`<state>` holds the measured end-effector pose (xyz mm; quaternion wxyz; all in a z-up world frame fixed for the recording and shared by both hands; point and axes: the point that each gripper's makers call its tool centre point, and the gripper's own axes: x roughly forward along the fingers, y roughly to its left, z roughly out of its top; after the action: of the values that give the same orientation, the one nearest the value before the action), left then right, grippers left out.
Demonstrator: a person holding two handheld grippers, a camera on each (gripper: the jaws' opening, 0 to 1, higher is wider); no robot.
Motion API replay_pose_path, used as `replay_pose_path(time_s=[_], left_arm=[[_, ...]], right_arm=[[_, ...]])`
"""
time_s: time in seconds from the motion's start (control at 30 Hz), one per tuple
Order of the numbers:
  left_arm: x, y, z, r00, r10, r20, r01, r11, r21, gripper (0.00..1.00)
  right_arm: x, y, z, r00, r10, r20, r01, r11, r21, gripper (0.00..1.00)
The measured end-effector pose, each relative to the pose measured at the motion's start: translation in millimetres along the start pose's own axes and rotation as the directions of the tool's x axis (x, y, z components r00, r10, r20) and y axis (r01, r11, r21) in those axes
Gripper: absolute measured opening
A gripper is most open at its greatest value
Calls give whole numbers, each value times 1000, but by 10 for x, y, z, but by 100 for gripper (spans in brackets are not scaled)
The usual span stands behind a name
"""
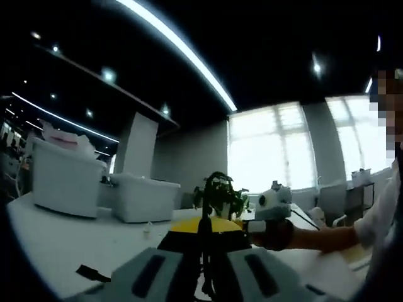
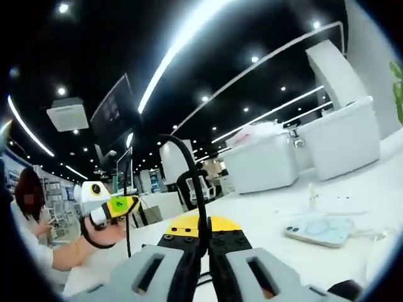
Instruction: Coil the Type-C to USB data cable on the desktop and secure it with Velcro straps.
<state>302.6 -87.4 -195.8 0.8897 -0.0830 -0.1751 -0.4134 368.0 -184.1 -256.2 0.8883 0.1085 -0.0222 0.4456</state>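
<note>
In the left gripper view my left gripper (image 1: 204, 253) is shut on a thin black cable (image 1: 204, 229) that rises straight up between its grey jaws. A small black strip (image 1: 93, 273), perhaps a Velcro strap, lies flat on the white table (image 1: 56, 245) to the left. My right gripper (image 1: 274, 202) comes in from the right, held by a hand. In the right gripper view my right gripper (image 2: 204, 244) is shut on the black cable (image 2: 189, 167), which arches up and left in a loop. My left gripper (image 2: 104, 200) is at the left, with cable hanging below it.
Two white bins (image 1: 63, 179) (image 1: 141, 198) stand at the back of the table, and a potted plant (image 1: 220, 195) stands beyond the jaws. A phone (image 2: 318, 229) lies flat on the table (image 2: 352, 189) to the right, near a small white item (image 2: 313, 192). A person sits at the far side.
</note>
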Motion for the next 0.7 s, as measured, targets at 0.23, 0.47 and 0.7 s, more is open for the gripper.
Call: replay_pose_path(time_s=[0.23, 0.47, 0.7], left_arm=[[-117, 57, 297, 995, 10, 99, -10, 1000, -2, 4], [-72, 13, 233, 996, -10, 93, 13, 999, -32, 4], [7, -36, -60, 1000, -18, -17, 18, 1000, -26, 10]], right_arm=[[12, 66, 2, 1000, 29, 8, -29, 999, -16, 15], [33, 159, 87, 1000, 16, 23, -12, 985, -172, 4], [-18, 189, 281, 994, 21, 106, -13, 997, -80, 3]])
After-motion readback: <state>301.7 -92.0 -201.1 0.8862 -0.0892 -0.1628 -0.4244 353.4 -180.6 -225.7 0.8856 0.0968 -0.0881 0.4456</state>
